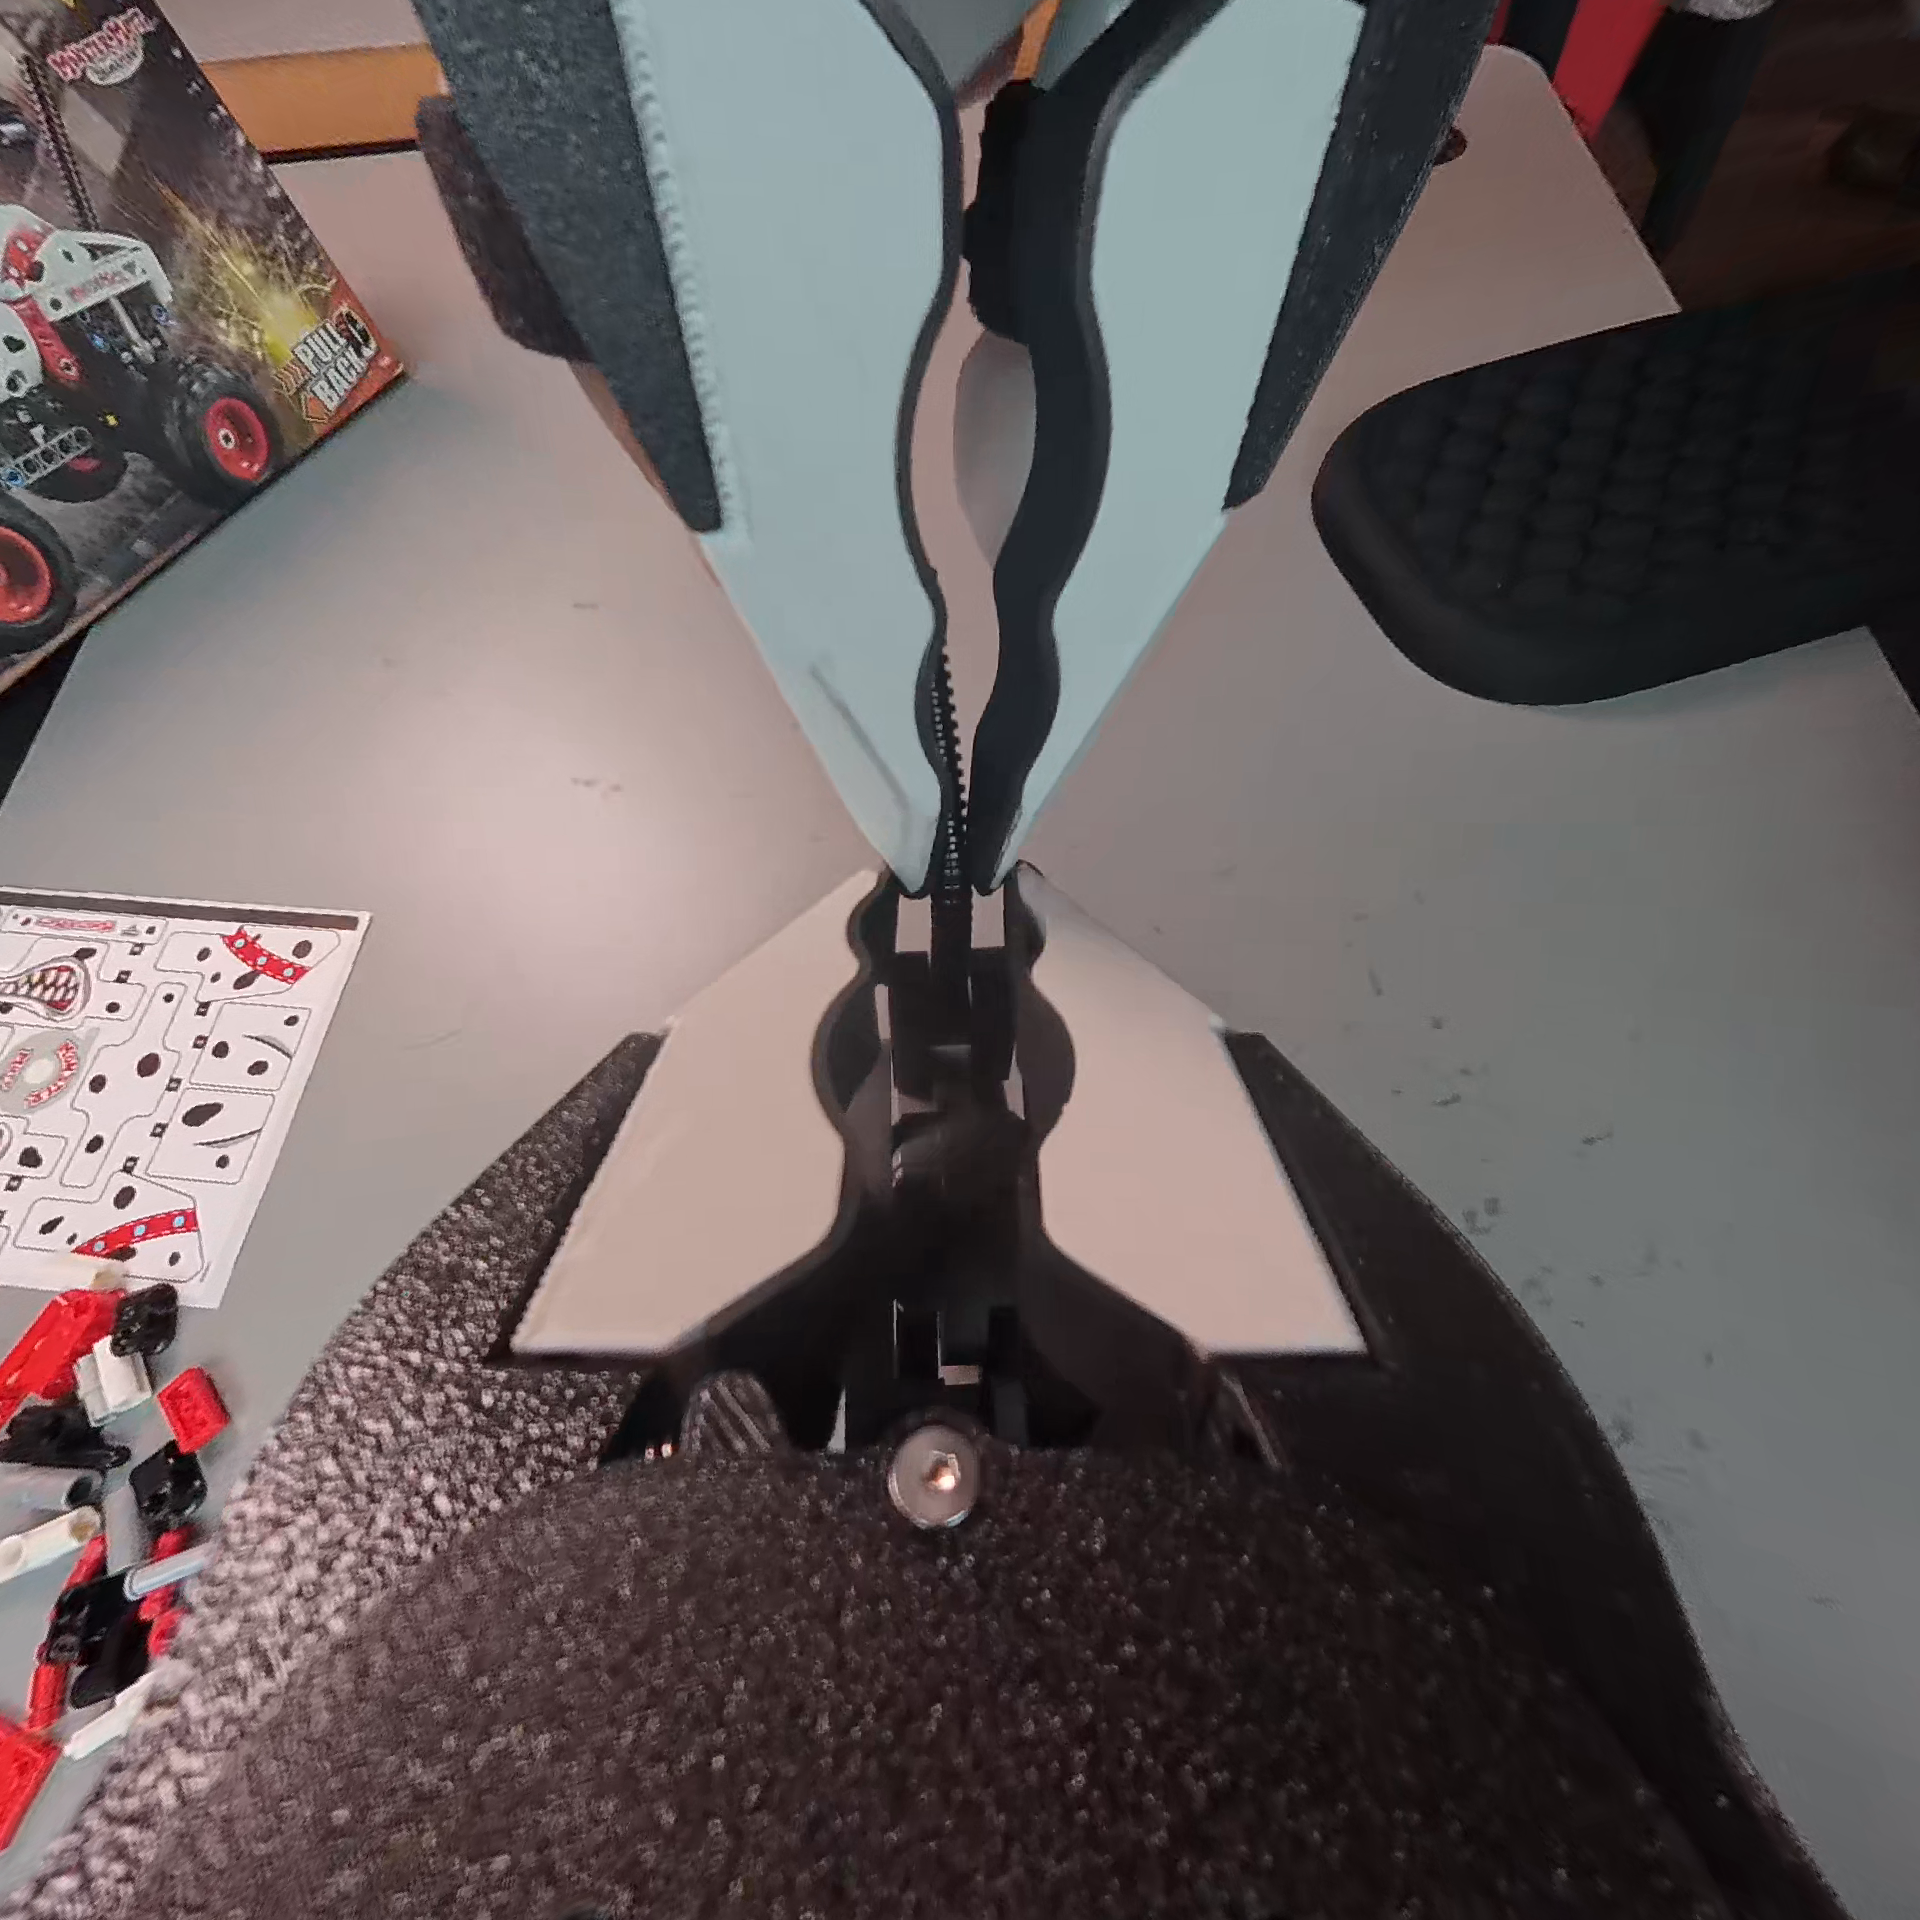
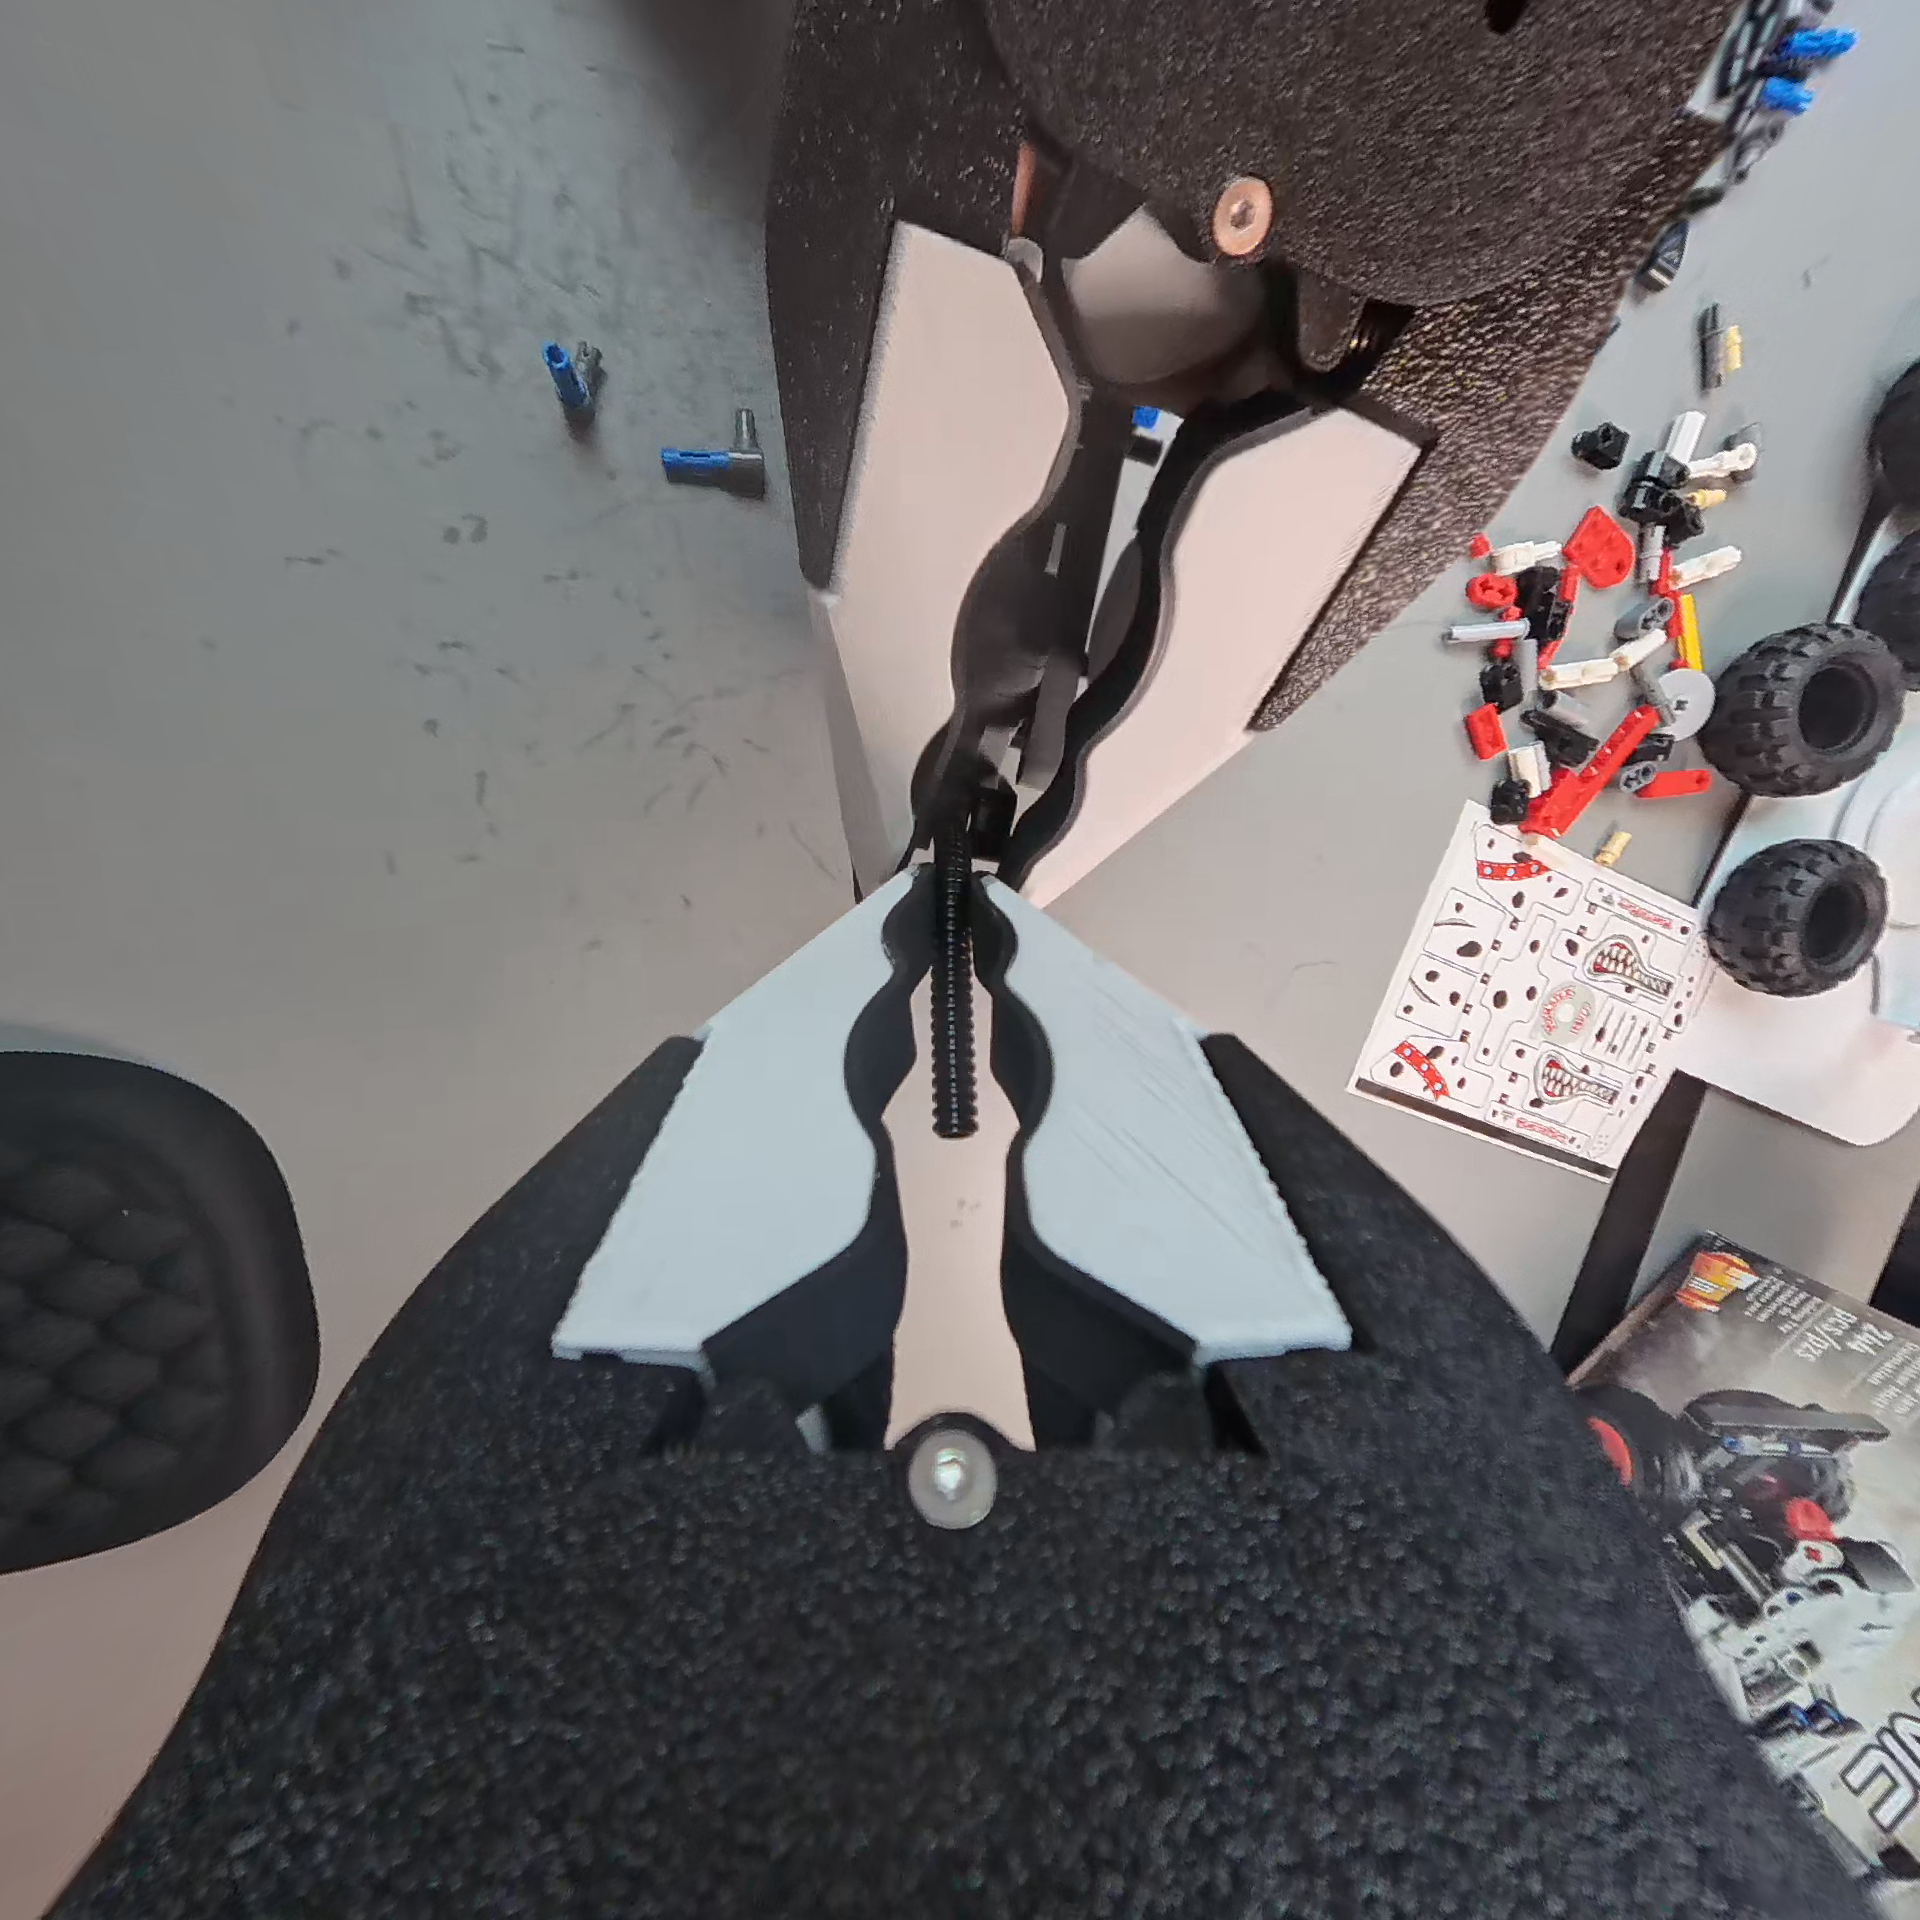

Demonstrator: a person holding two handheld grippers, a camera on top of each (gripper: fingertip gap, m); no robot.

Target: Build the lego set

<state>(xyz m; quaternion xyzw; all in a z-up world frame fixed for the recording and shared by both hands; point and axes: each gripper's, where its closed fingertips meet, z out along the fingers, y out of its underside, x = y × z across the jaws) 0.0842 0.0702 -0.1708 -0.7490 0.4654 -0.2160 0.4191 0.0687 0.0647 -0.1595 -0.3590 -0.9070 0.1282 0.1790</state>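
Tongs meet tip to tip above the grey bench. We see the left tongs and the right tongs both closed narrow on one black ribbed rod, a thin threaded-looking lego piece held between them. In the right wrist view the rod runs back from the fingertips along the gap of the right tongs, its free end lying between the pale grey fingers; its other end goes into the tips of the left tongs, which come in from above. In the left wrist view the same rod shows as a short ribbed stretch bridging the two pairs of tips.

We find the loose pile of red, black, white and grey lego parts on the bench well off to the side of the tongs, with black knobbly rubber tyres just beside it and the white sticker sheet with black spots touching the pile's near edge. Two small blue-and-grey pins lie apart on the other side. The printed cardboard lego box sits at the bench edge.
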